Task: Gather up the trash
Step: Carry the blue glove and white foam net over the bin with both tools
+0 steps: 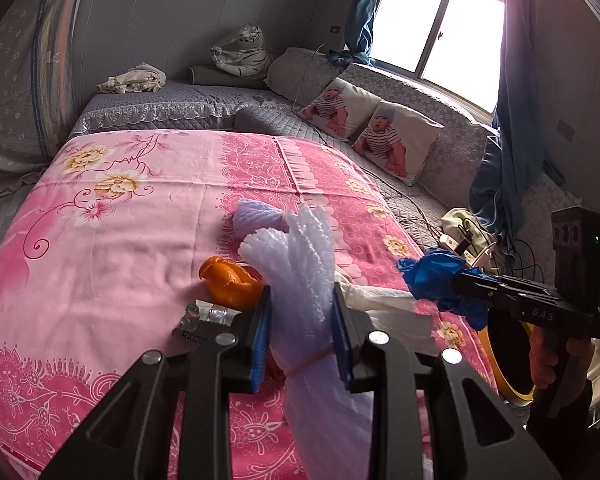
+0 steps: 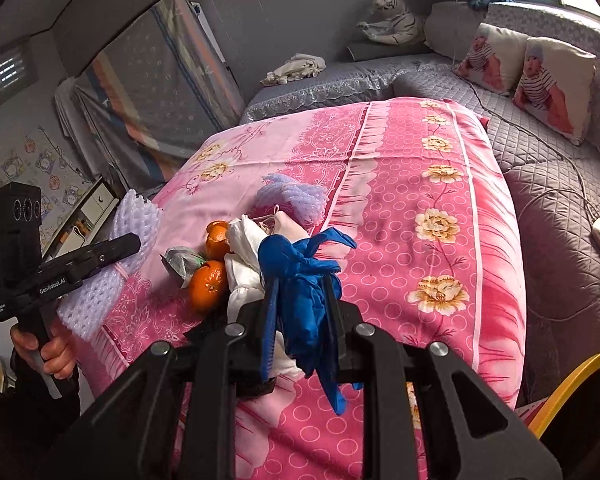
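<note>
Two black grippers are each pinched on a piece of trash above the pink floral bedspread (image 2: 440, 200): the left gripper (image 1: 302, 320) squeezes a white foam-net fruit sleeve (image 1: 300, 264), and the right gripper (image 2: 300, 316) clamps a crumpled blue plastic glove (image 2: 304, 268). The sleeve's long axis runs along the fingers, its flared end pointing away from the camera and its lower end cut off behind the gripper body, while the glove hangs limp, its tip dangling downward. Near the bedspread's front edge lie orange peel pieces (image 2: 208, 284), white crumpled tissue (image 2: 244, 256) partly hidden by the glove, a second lilac foam net (image 2: 292, 196), and a small wrapper too unclear to identify.
</note>
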